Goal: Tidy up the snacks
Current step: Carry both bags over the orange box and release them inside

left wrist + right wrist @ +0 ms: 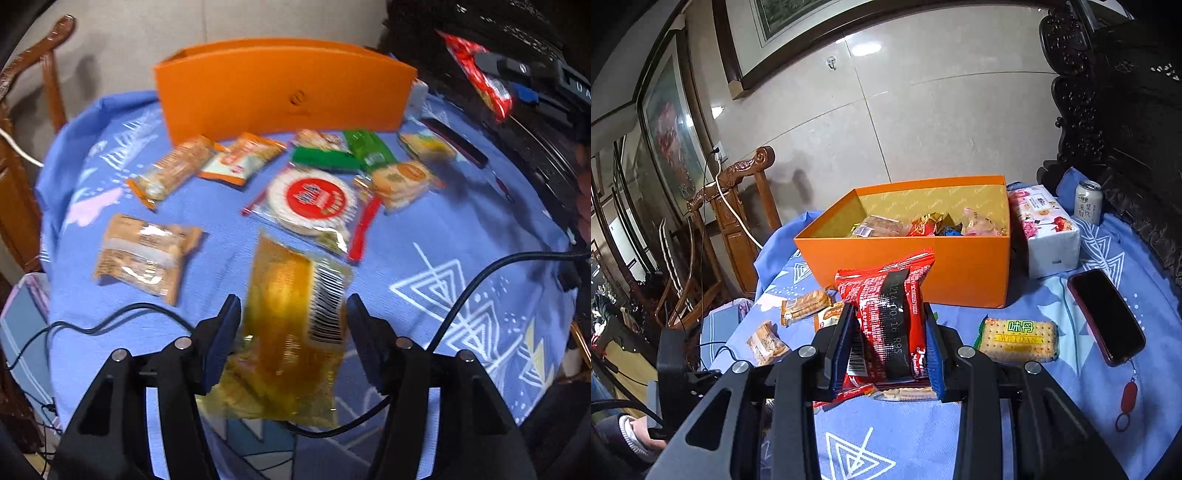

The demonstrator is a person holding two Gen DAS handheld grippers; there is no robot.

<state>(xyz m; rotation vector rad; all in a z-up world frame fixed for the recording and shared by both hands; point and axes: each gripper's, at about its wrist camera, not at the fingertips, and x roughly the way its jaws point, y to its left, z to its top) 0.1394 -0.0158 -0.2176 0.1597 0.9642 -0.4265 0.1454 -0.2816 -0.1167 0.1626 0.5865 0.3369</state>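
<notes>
Right gripper (890,339) clamps a red packet (886,295) (barcoded); left gripper (293,325) gapes around a yellow packet (291,332).

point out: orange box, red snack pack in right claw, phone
orange box (905,266), right wrist view, front wall
red snack pack (886,317), right wrist view, middle of wrapper
phone (1106,315), right wrist view, screen centre

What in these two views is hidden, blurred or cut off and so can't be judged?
- Left wrist view: motion blur hides whether the left gripper pads touch the yellow packet.
- Left wrist view: the orange box front wall hides its contents.
- Right wrist view: the red packet covers snacks behind it.
</notes>
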